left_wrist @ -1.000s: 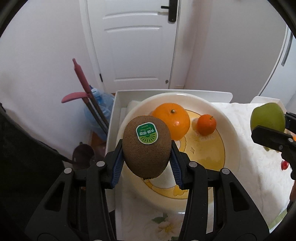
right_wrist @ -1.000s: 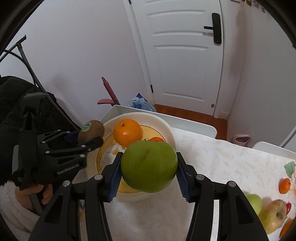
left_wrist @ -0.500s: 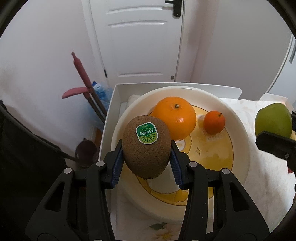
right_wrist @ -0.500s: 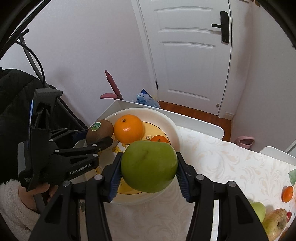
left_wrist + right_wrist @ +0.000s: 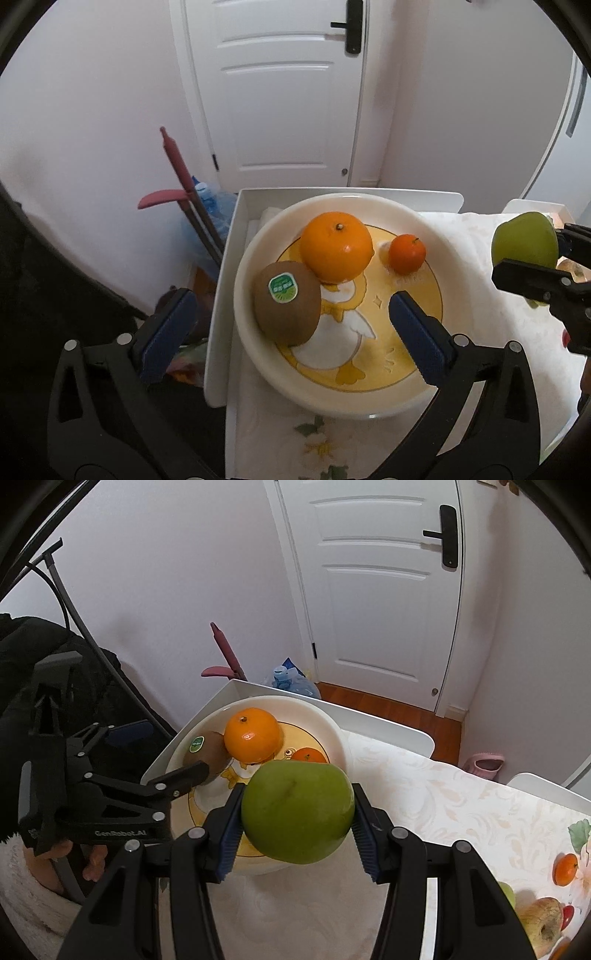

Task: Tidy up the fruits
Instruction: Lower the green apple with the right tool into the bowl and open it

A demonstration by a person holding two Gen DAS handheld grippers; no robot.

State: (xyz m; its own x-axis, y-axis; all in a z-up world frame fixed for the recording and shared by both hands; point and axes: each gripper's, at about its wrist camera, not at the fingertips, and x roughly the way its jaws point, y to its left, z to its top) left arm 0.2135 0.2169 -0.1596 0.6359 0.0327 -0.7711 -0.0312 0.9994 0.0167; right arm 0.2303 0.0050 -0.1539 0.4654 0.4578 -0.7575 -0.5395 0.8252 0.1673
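A brown kiwi (image 5: 286,308) with a green sticker lies in the cream duck-print bowl (image 5: 351,410), touching a large orange (image 5: 335,246). A small mandarin (image 5: 407,254) sits to the orange's right. My left gripper (image 5: 290,297) hangs just above the kiwi; its jaws are opening and stand wide apart, with neither pad touching the fruit. My right gripper (image 5: 297,797) is shut on a green apple (image 5: 297,812), held over the bowl's near rim (image 5: 332,731). The right wrist view also shows the left gripper (image 5: 171,748) beside the kiwi (image 5: 205,749).
The bowl rests on a white raised-edge table (image 5: 229,258) covered with a pale patterned cloth (image 5: 443,794); fruit shapes show at its right edge. Beyond the table stand a red-handled mop (image 5: 177,166), a water bottle (image 5: 210,199) and a white door. A person's hand (image 5: 92,860) grips the left tool.
The left jaws have sprung apart and let the kiwi go; it now lies in the bowl against the orange. The right gripper still holds the apple in the same place.
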